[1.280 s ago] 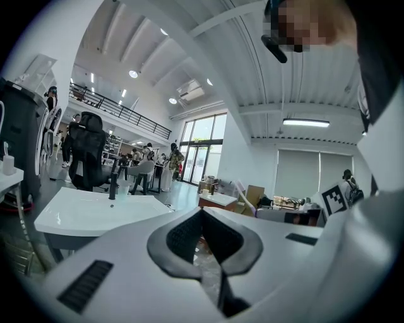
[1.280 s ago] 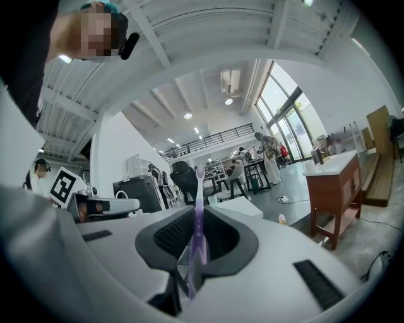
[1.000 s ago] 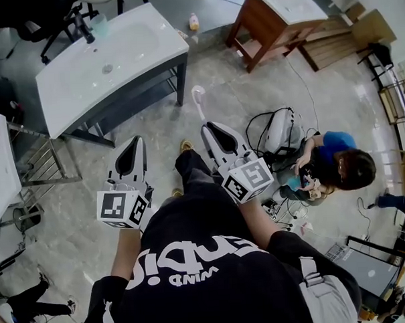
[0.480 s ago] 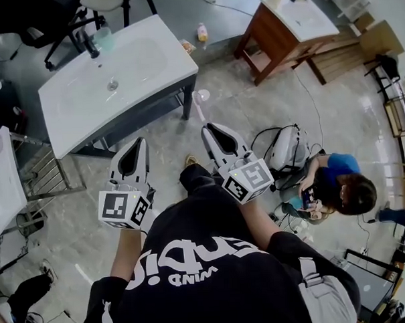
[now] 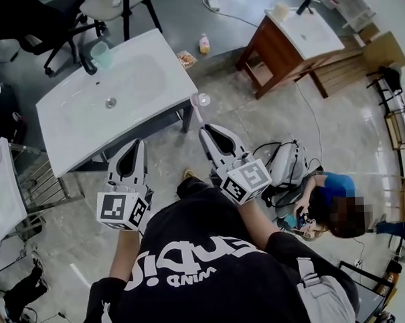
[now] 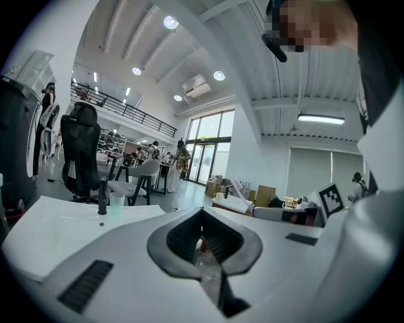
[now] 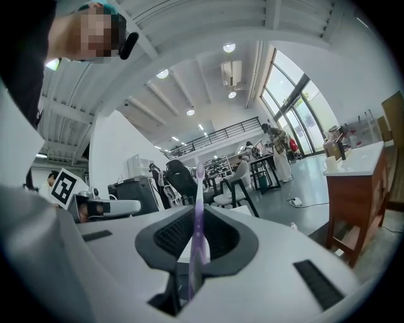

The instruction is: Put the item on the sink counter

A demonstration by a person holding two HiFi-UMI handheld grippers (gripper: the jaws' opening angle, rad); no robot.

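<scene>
closer now: right gripper (image 5: 206, 130) clamping toothbrush (image 5: 200, 101), left gripper (image 5: 136, 145) shut empty, carry step, next reach over counter's (image 5: 71, 140) front edge.

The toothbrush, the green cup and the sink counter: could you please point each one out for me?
toothbrush (image 7: 196, 233), right gripper view, on its purple handle.
green cup (image 5: 102, 55), head view, on its side wall.
sink counter (image 5: 71, 140), head view, on its bare white top.

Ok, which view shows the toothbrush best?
The right gripper view: the toothbrush stands close up, clamped between the right gripper's jaws. The head view shows only its small head end past the gripper; the left gripper view, at most a faint distant sliver.
</scene>
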